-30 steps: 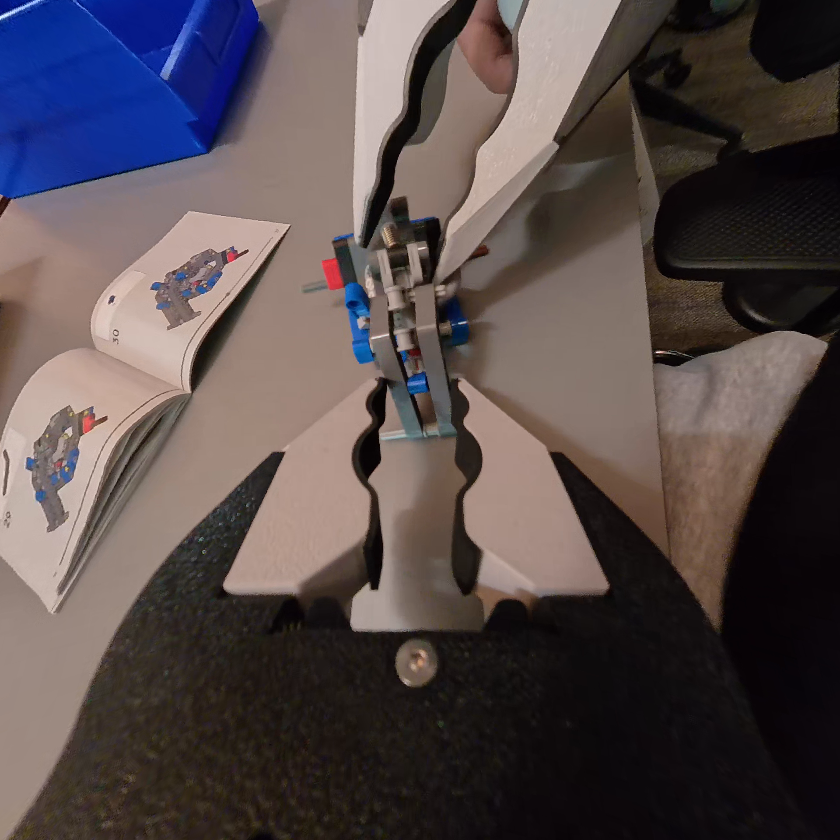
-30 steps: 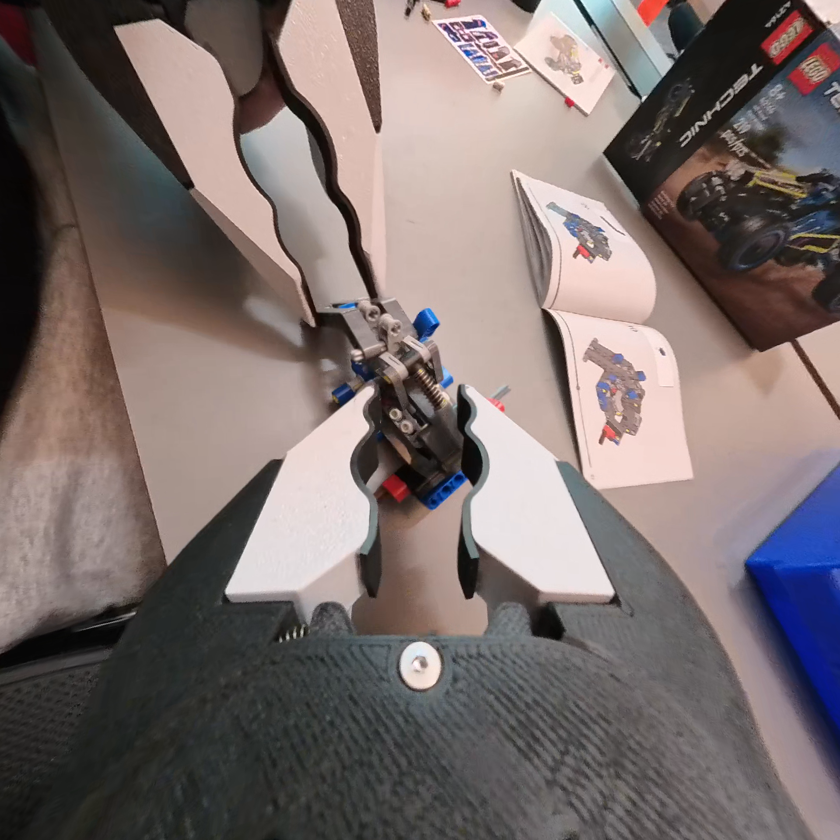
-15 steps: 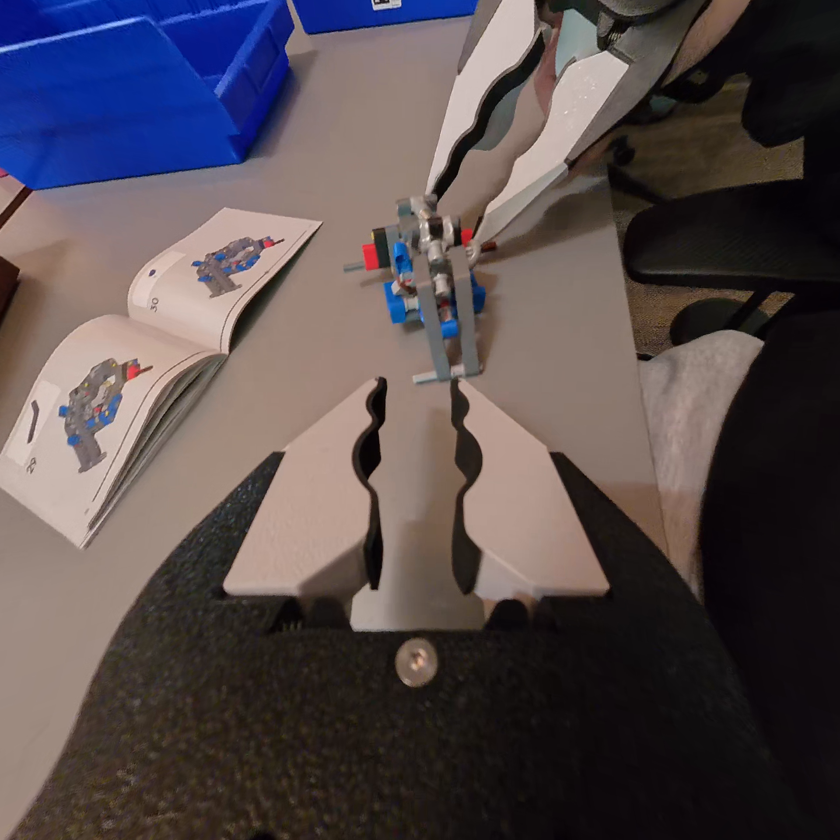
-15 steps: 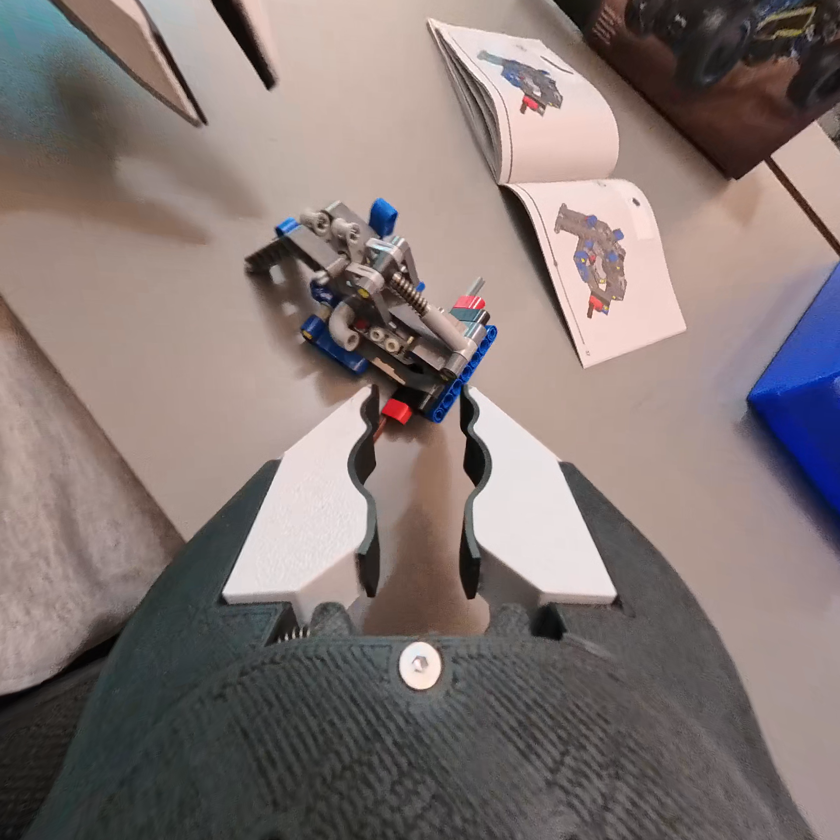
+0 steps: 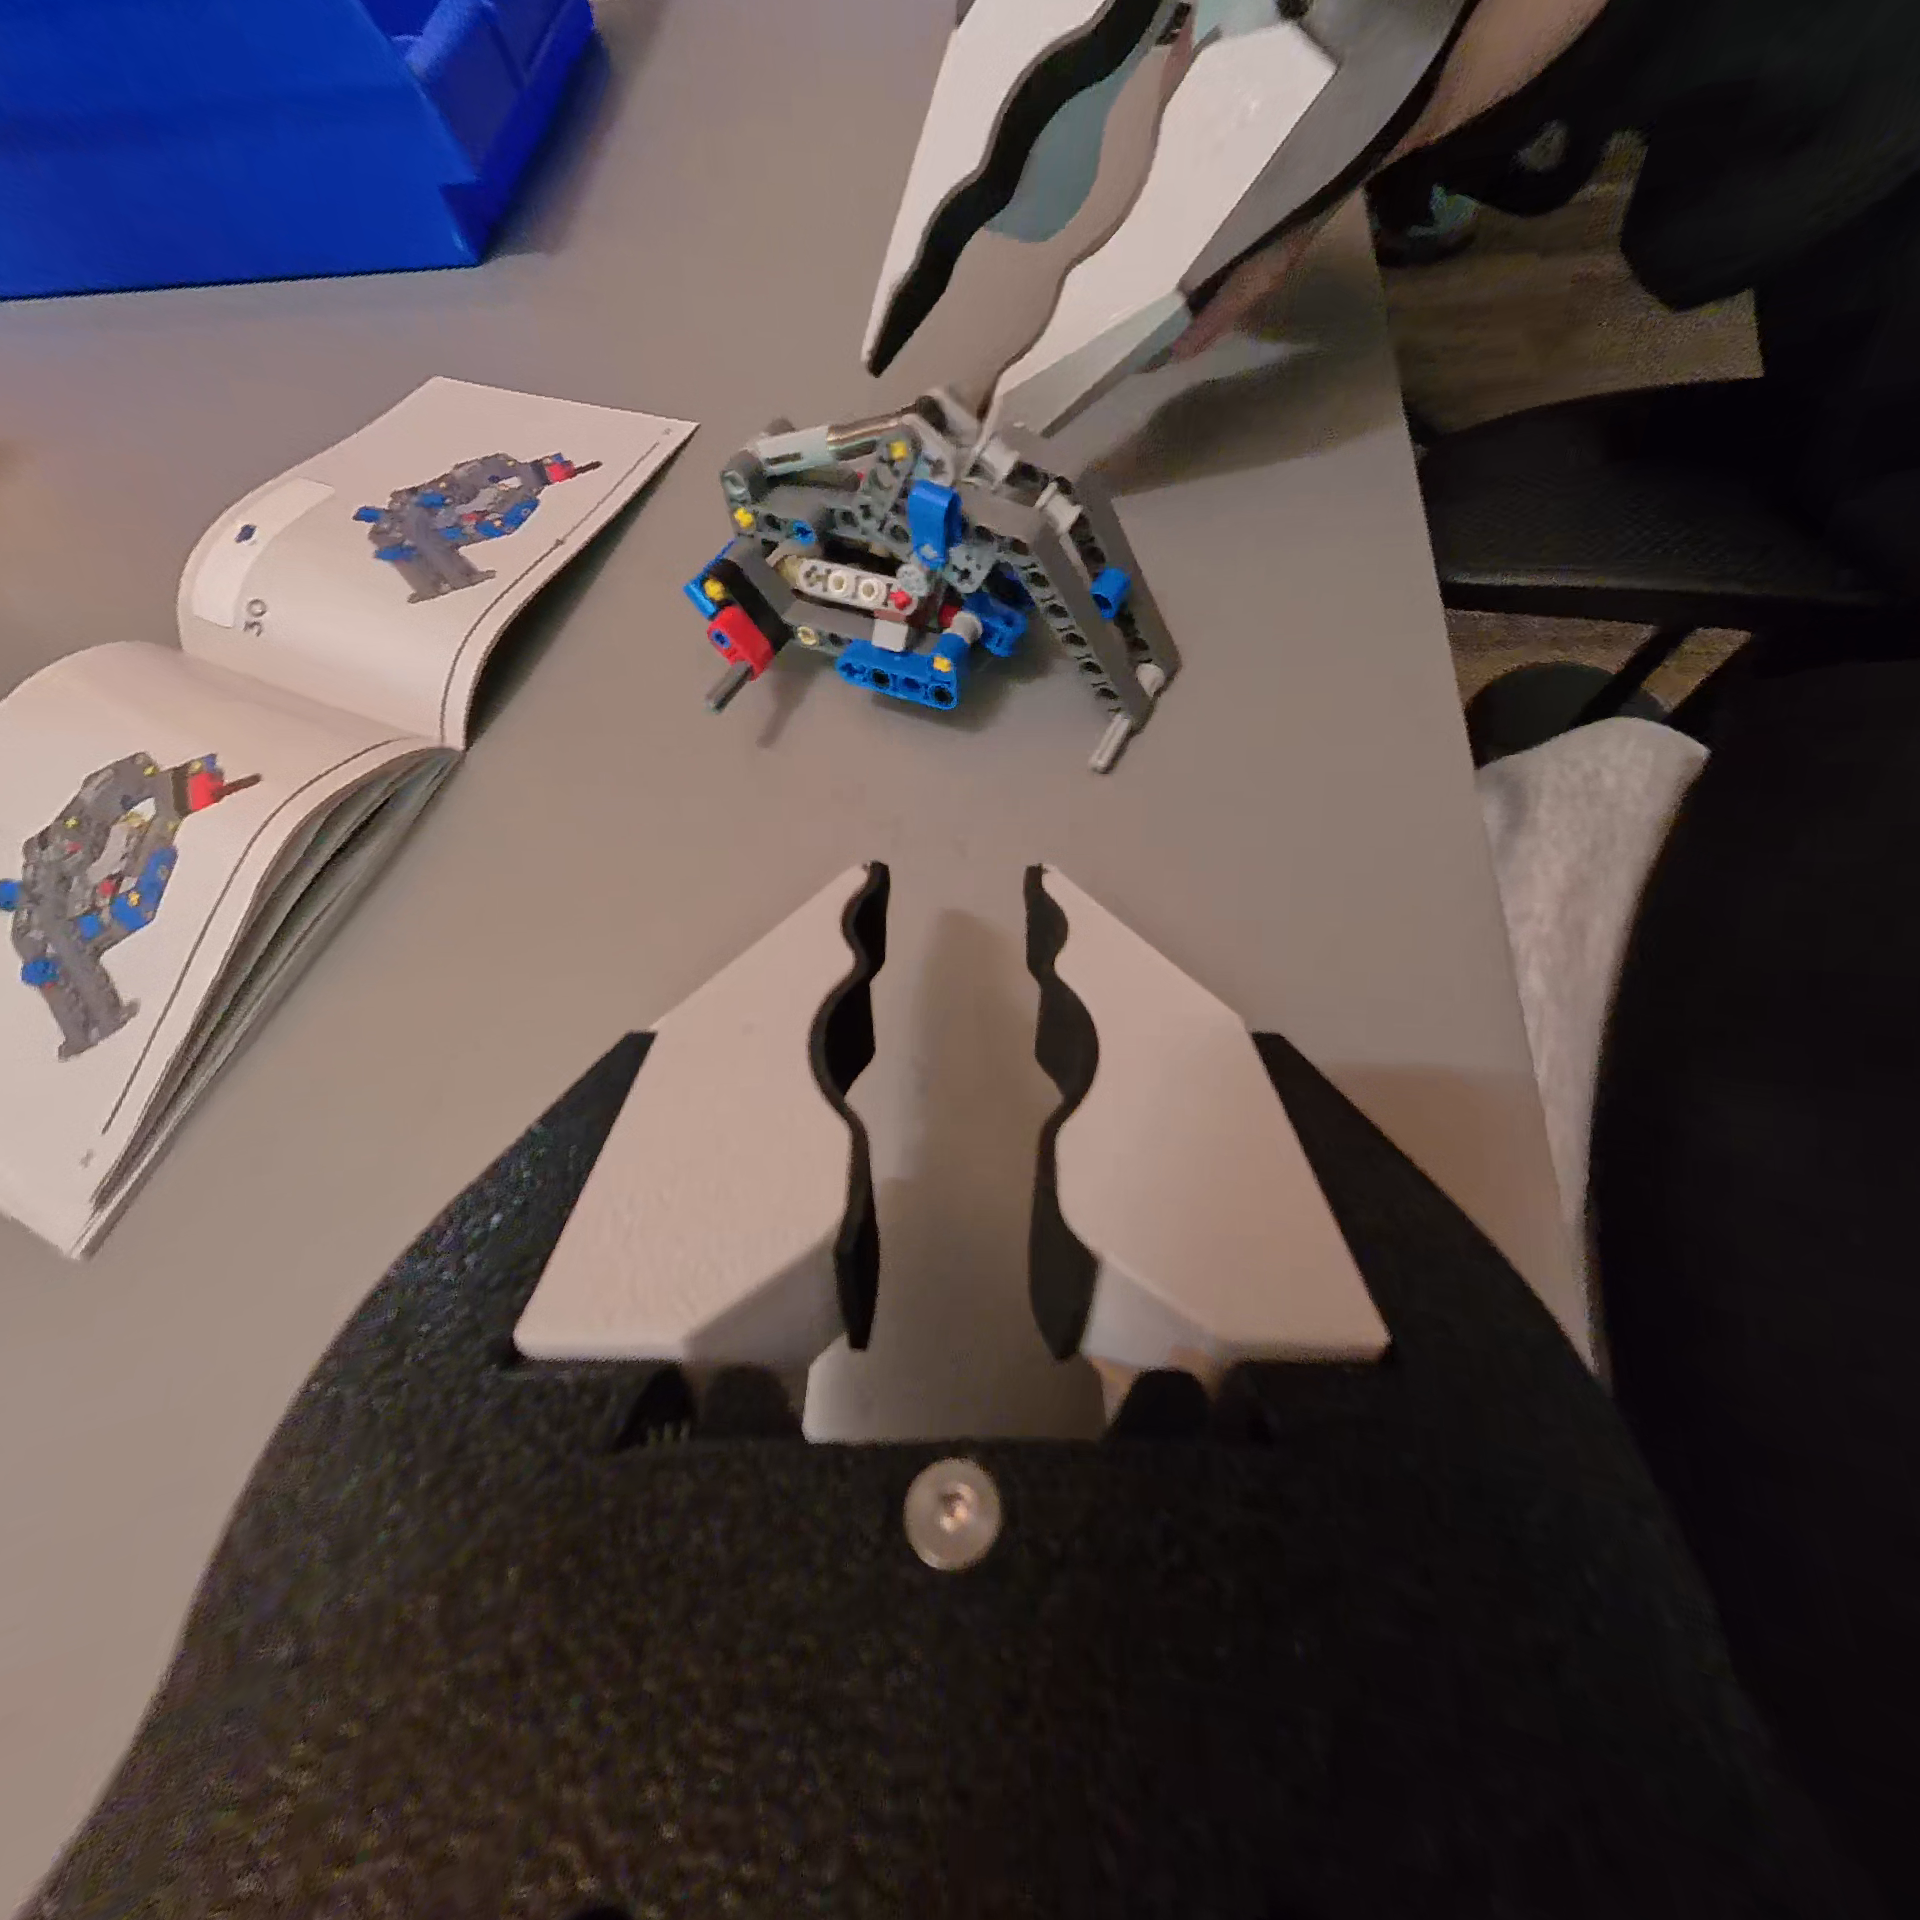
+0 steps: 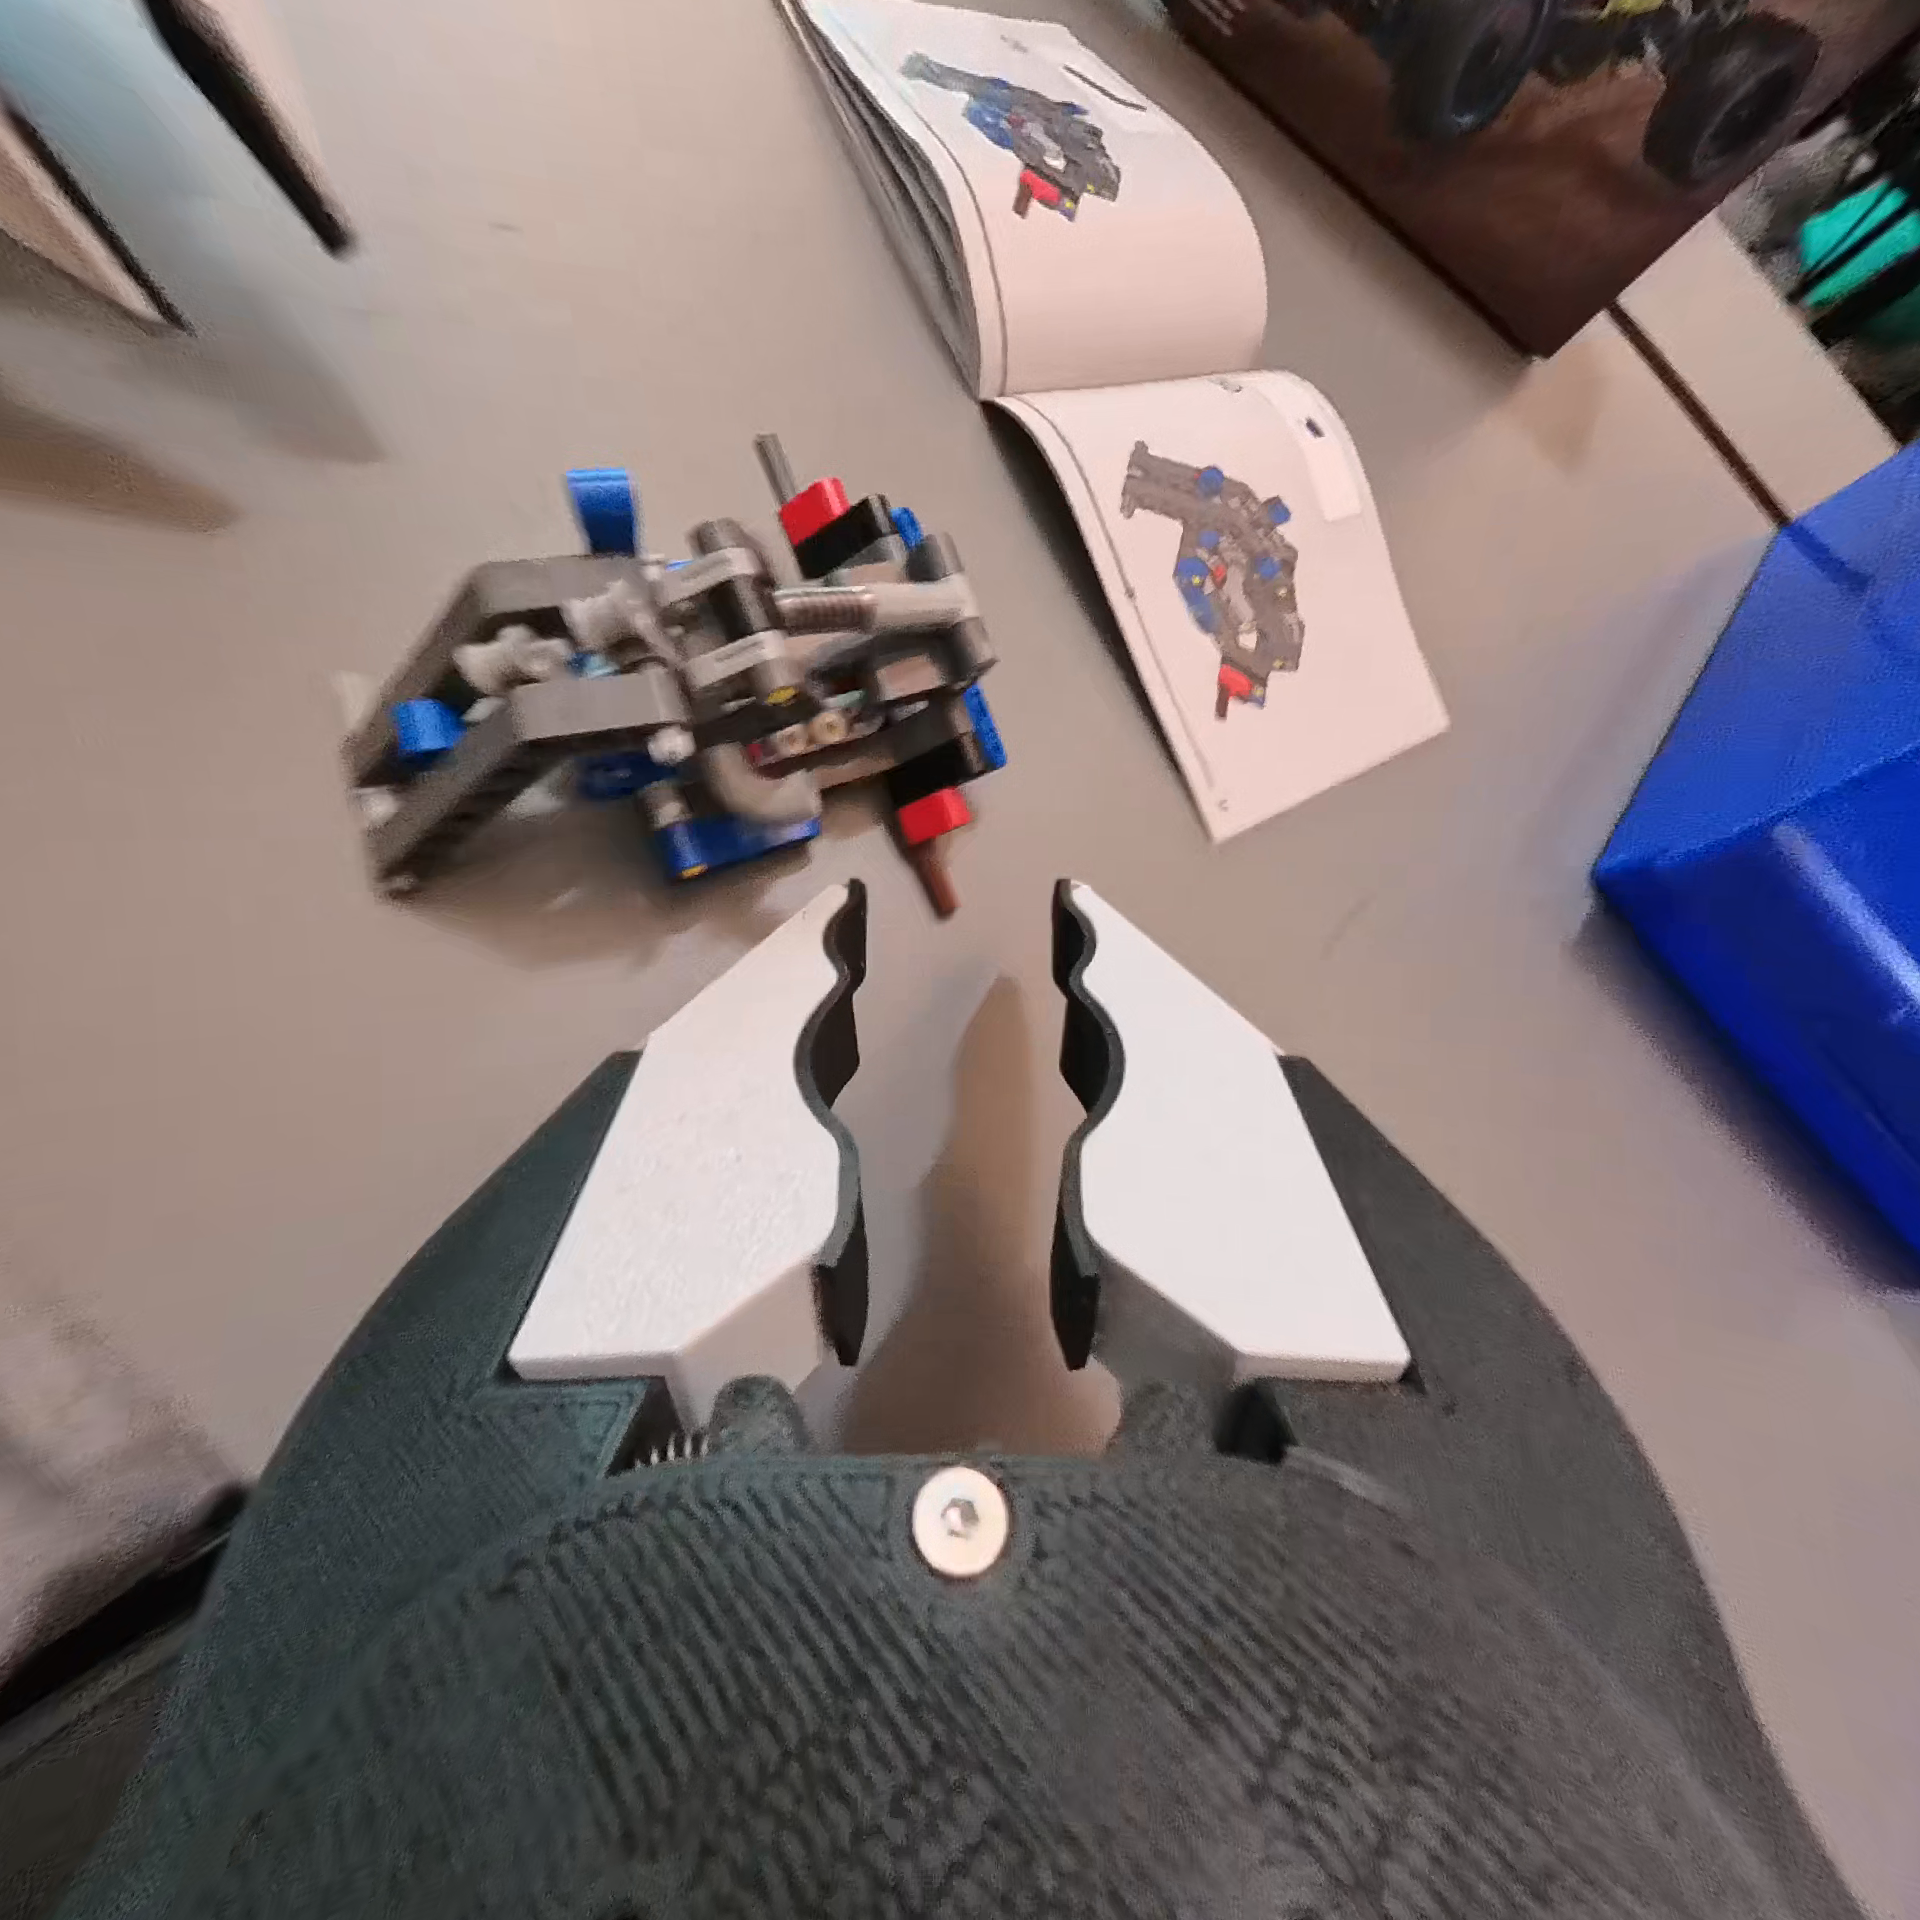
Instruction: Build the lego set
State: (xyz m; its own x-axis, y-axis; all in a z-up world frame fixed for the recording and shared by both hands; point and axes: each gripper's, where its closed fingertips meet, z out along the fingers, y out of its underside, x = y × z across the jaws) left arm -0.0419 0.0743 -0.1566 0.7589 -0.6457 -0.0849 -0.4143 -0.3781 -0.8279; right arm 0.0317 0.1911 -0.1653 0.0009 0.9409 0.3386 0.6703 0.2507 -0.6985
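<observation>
Both hand-held grippers hover part-open and hold nothing: the left hand-held gripper [image 5: 956, 868] and right hand-held gripper [image 6: 956, 888] flank the brick model [image 5: 914, 571] on the worktop [image 5: 623, 831].

A grey table [image 5: 582, 935] bears a brick model [image 5: 914, 582], open booklet [image 5: 312, 665] and blue bin [image 5: 239, 135].

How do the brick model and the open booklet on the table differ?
The brick model is a lumpy, standing build of grey, blue and red parts; the booklet is thin white paper, lying open. The model sits nearer both open grippers. Both rest on the grey table.
</observation>
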